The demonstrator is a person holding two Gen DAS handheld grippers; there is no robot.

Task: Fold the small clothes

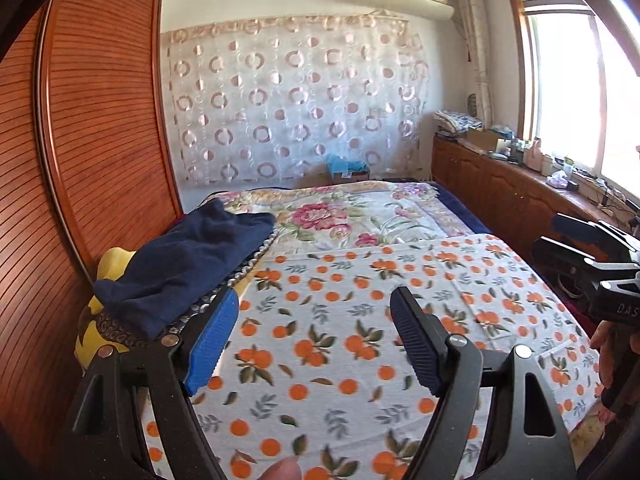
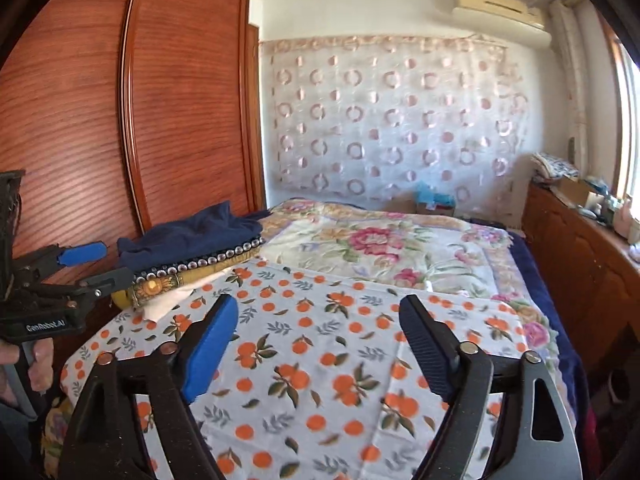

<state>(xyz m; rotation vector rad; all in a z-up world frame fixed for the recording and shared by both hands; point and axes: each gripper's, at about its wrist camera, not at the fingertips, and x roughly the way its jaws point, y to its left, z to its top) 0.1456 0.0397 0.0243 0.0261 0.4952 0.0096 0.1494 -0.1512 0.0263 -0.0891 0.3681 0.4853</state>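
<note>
A pile of small clothes lies at the bed's left edge: a dark blue garment [image 1: 192, 260] on top, a studded patterned piece and a yellow one [image 1: 110, 264] beneath. The pile also shows in the right wrist view [image 2: 188, 232]. My left gripper [image 1: 314, 312] is open and empty, held above the orange-print cloth [image 1: 340, 340], with the pile just left of its left finger. My right gripper [image 2: 318, 320] is open and empty over the same cloth [image 2: 320, 360]. The left gripper shows at the right wrist view's left edge [image 2: 96, 264], beside the pile.
A wooden wardrobe [image 1: 80, 140] stands close along the bed's left side. A floral blanket [image 1: 352, 212] covers the far half of the bed. A wooden cabinet [image 1: 500, 184] with clutter runs under the window on the right. A curtain hangs on the far wall.
</note>
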